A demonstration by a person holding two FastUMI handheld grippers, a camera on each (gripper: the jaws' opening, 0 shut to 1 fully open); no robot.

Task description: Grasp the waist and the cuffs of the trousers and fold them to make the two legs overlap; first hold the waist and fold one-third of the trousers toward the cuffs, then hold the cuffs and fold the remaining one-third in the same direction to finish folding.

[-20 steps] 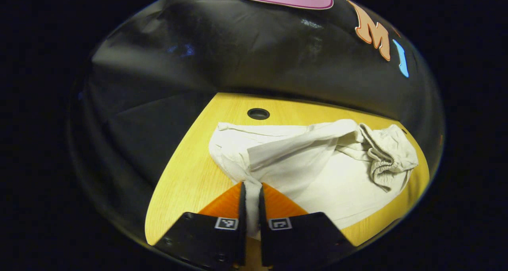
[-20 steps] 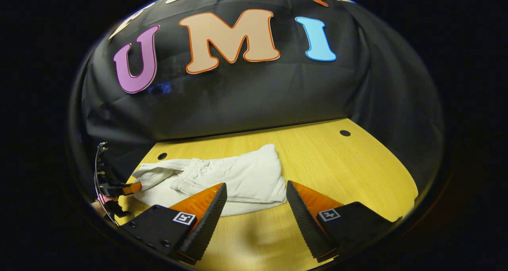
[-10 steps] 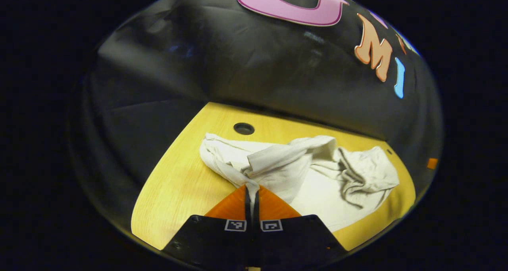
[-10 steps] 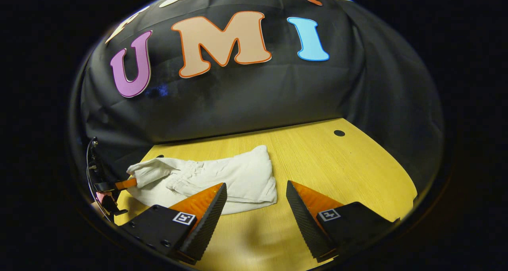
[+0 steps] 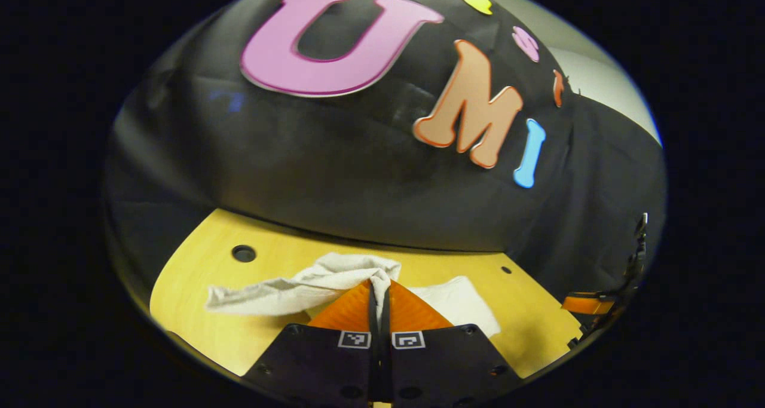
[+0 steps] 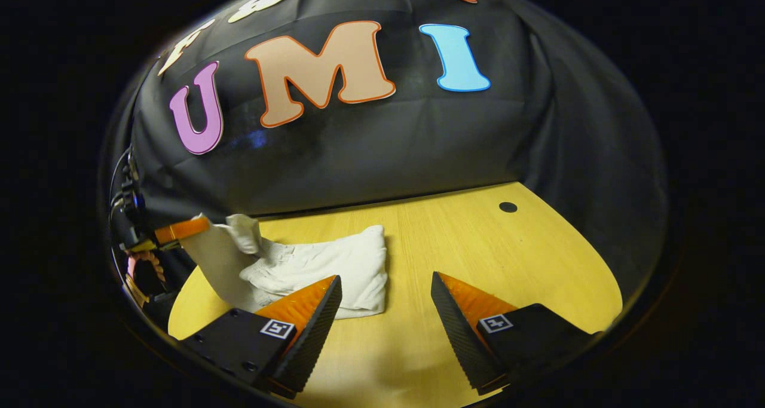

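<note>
Pale cream trousers lie partly folded on the yellow wooden table. In the left gripper view my left gripper is shut on an edge of the trousers, and the cloth hangs from it to the left. The right gripper view shows that same left gripper raised at the far left, lifting the cuff end off the table as a hanging sheet. My right gripper hovers open over the table near the folded end, with nothing between its fingers. The right gripper also appears at the right edge of the left gripper view.
The black cloth wall closes the back and both sides of the table. Small round holes sit in the tabletop at the back left and back right. Bare wood stretches to the right of the trousers.
My left gripper has risen and turned, pulling the gripped end of the trousers up off the table. The right gripper has stayed open and shifted only slightly.
</note>
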